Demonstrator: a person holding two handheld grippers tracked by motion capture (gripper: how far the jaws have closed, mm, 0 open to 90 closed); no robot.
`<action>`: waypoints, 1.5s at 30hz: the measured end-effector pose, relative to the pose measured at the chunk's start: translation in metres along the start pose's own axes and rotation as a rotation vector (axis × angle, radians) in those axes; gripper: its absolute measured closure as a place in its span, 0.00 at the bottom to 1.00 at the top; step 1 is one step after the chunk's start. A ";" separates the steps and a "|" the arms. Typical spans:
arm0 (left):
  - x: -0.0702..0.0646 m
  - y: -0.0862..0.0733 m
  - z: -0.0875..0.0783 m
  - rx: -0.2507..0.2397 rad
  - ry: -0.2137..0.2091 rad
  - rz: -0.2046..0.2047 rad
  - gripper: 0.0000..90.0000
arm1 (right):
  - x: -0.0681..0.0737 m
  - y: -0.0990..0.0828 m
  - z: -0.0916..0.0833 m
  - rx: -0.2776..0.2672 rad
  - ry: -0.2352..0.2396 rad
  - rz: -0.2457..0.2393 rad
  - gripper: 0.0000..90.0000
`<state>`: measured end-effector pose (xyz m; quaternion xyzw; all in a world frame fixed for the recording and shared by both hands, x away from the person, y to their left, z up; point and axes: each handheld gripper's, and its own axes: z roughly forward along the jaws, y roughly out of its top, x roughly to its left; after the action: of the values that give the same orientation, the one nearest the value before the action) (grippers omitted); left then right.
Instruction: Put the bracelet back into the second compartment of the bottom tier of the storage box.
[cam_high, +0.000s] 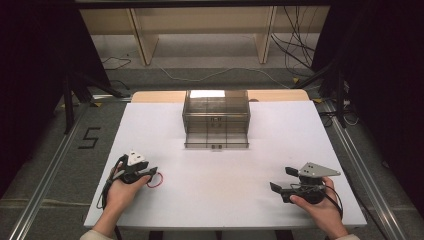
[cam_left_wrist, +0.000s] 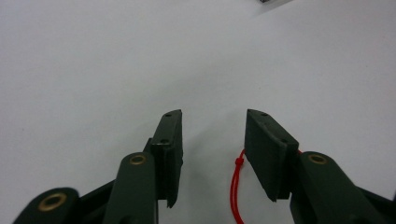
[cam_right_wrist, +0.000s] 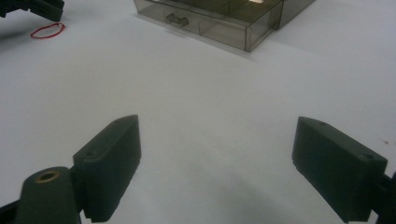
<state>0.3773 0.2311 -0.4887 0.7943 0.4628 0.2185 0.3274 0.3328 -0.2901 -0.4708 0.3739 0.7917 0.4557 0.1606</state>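
One red loop (cam_left_wrist: 236, 186), one drawer box (cam_high: 216, 119) and two grippers are seen. The left gripper (cam_left_wrist: 213, 156) is held half open, the loop lying between its fingers, unpinched. The right gripper (cam_right_wrist: 215, 170) is spread wide, holding nothing.

A smoky clear drawer box (cam_high: 216, 112) stands at the far middle of the white counter (cam_high: 220, 165), well beyond both tongs, its bottom drawer (cam_high: 216, 140) pulled out toward them.
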 end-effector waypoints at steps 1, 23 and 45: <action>0.000 0.000 0.000 0.003 -0.005 0.004 0.64 | 0.000 0.000 0.000 0.000 0.000 0.000 0.18; -0.006 -0.001 0.002 0.063 -0.073 -0.007 0.96 | 0.001 0.000 0.001 0.006 0.003 0.007 0.18; -0.007 0.003 -0.004 0.018 -0.092 -0.039 0.97 | 0.001 0.000 0.001 0.007 0.001 0.004 0.19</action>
<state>0.3727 0.2249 -0.4844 0.7973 0.4645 0.1712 0.3452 0.3329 -0.2890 -0.4710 0.3758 0.7926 0.4534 0.1581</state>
